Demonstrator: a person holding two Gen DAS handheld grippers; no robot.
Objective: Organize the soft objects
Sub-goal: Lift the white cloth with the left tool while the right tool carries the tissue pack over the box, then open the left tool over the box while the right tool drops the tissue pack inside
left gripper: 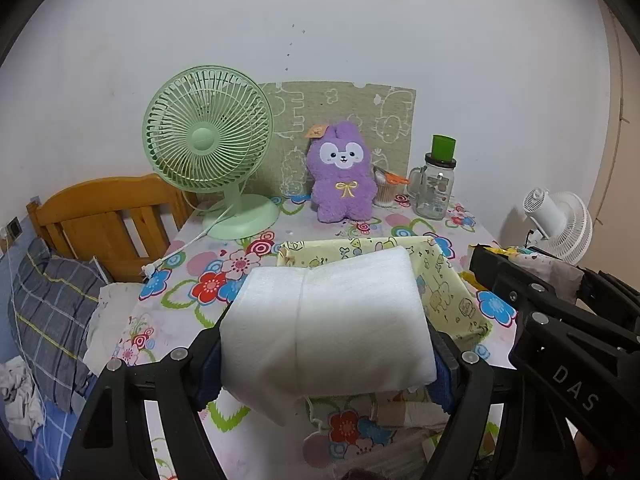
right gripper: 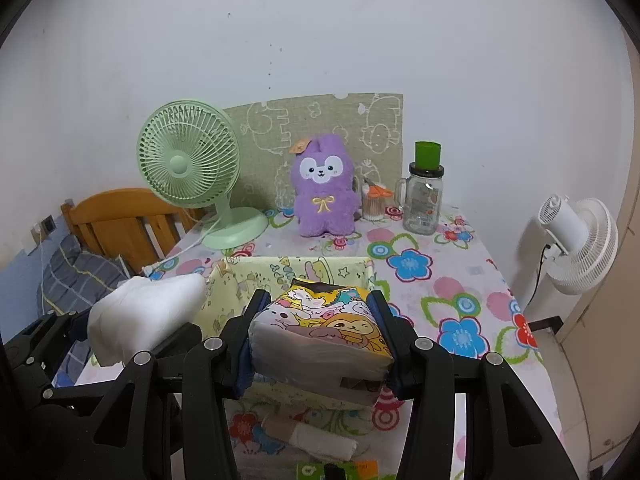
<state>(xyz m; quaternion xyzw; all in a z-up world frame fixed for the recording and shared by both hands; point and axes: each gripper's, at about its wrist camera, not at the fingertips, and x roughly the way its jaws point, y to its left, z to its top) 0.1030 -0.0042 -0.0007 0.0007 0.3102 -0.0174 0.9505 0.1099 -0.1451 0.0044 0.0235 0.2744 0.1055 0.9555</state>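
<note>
Two loads airborne at once, both over or near the yellow fabric bin (right gripper: 240,280). Left gripper (left gripper: 328,364) clamped on white foam pad (left gripper: 328,320), pads pressed into both sides; foam hanging over the near-left part of the bin in the left wrist view. Right gripper (right gripper: 320,344) clamped on cartoon-print tissue pack (right gripper: 324,328), held above the bin's near edge. Risks: both tools close together, so likely collision or a tangle if dropped in simultaneously. Foam squashy and wide, corner drooping below the jaws, so could catch on the bin's soft rim and fold the wall inward instead of going in. Tissue pack wrapped in slick film, gripped across the middle; may slide out or tip if released too high. Bin walls limp, no stiff frame visible, so a sideways nudge probably shifts the whole bin across the floral tablecloth (right gripper: 460,288). Bin contents: interior mostly hidden behind both loads; visible far wall and floor strip show nothing inside, rest cannot tell. Glass jar (right gripper: 424,204) at the back, green cup on top, looks empty. Small holder (right gripper: 374,204) beside purple plush (right gripper: 324,196), holding what look like cotton swabs.
</note>
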